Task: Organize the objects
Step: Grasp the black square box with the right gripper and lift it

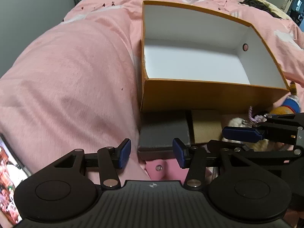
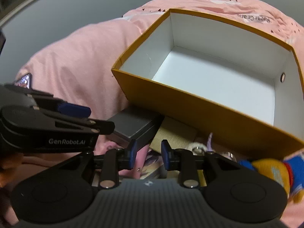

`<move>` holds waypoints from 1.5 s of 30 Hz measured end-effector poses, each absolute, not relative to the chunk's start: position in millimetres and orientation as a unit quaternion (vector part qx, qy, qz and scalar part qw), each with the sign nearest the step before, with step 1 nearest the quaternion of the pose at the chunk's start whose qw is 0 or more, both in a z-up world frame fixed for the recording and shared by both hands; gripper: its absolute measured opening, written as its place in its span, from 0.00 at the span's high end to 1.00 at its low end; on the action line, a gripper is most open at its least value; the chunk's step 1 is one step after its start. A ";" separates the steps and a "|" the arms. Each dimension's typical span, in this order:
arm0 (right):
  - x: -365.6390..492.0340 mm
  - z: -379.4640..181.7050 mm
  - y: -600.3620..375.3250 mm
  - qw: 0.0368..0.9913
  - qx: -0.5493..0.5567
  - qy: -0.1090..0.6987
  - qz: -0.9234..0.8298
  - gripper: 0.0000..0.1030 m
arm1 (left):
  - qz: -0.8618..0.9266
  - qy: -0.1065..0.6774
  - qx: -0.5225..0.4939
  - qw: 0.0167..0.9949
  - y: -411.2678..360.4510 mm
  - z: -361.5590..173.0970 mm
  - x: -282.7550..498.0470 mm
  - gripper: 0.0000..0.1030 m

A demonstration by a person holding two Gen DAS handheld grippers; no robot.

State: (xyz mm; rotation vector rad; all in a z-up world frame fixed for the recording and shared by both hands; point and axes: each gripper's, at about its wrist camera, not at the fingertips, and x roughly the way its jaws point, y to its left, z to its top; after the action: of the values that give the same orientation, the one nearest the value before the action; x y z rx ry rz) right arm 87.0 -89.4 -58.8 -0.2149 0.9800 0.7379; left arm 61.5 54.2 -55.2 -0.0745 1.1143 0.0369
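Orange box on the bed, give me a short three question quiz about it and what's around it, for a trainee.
1. True or false: the orange box has nothing inside it.
2. Which of these lies just in front of the box's near wall? A) a dark grey flat case B) a red mug C) a green bottle
3. Fill in the missing word: the bedcover that the box stands on is ___ in colour.

Key: 1 true; 2 A; 3 pink.
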 end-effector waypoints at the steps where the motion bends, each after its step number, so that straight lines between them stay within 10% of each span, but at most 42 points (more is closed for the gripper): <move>1: 88.4 -60.1 -87.4 0.812 -0.108 0.458 0.344 0.72 | 0.018 0.533 -0.039 0.845 55.1 -57.0 65.0 0.45; 12: 104.0 -76.6 -77.5 0.775 -0.119 0.499 0.369 0.76 | -0.006 0.560 -0.089 0.824 67.7 -67.3 78.9 0.38; 45: 145.4 -120.9 -69.3 0.685 0.105 0.594 0.408 0.18 | 0.033 0.531 -0.084 0.843 93.6 -38.3 77.8 0.41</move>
State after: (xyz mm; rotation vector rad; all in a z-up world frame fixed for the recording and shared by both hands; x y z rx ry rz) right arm 145.4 -69.3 -120.9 0.2343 1.3301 0.9144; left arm 77.8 93.6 -38.3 -0.1783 1.1209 0.0701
